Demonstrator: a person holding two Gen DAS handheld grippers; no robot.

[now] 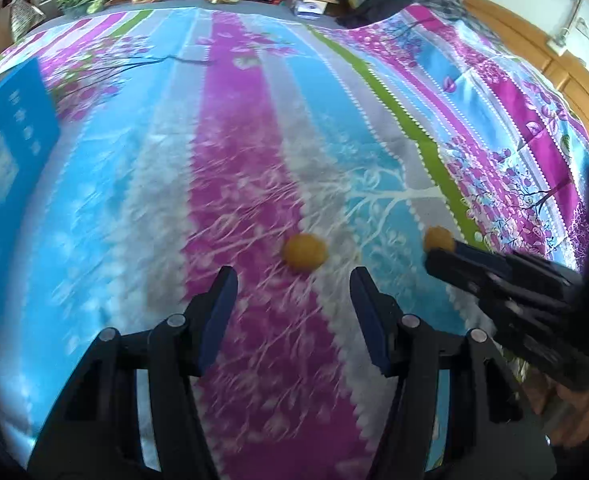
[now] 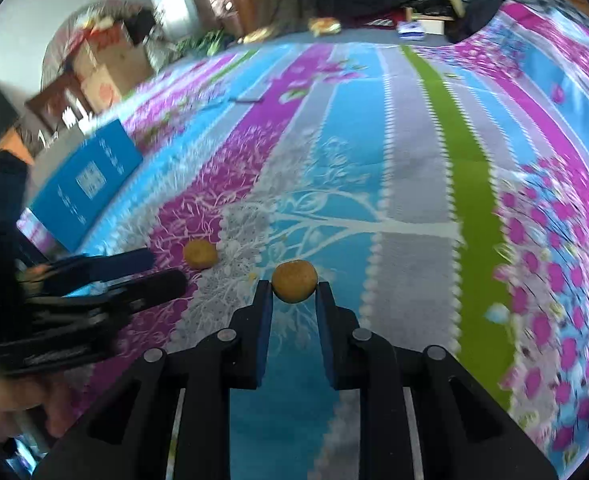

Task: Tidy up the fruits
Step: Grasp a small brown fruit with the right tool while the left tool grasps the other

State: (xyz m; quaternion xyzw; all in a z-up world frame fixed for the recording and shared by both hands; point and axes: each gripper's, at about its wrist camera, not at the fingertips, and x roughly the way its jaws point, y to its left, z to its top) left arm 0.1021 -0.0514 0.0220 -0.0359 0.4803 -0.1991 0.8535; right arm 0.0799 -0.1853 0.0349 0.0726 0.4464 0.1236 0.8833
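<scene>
A: Since the right gripper (image 2: 293, 286) has its two pads pinching a small orange fruit (image 2: 294, 281) at the very tips, what does the next move hang on?

B: On the other one. The left gripper (image 1: 293, 280) has its fingers (image 1: 220, 308) spread, nothing between them, and the second orange fruit (image 1: 305, 251) lies on the bedspread (image 1: 234, 184) just beyond the tips, a little right of the centre line. I judge a short push forward would bring it between the pads.

A: Any long axis to line up with?

B: None that shows; both fruits look roundish, so the approach angle hardly matters. The left hand is clearly the nearer to the loose one.

A: And where would they go?

B: Hard to say. A blue box (image 2: 88, 184) lies far left on the bedspread, but whether it is open I cannot tell. From the left wrist, the held fruit is half hidden behind the right gripper's dark fingers. Both pictures are smeared, and the far clutter is unreadable.
</scene>
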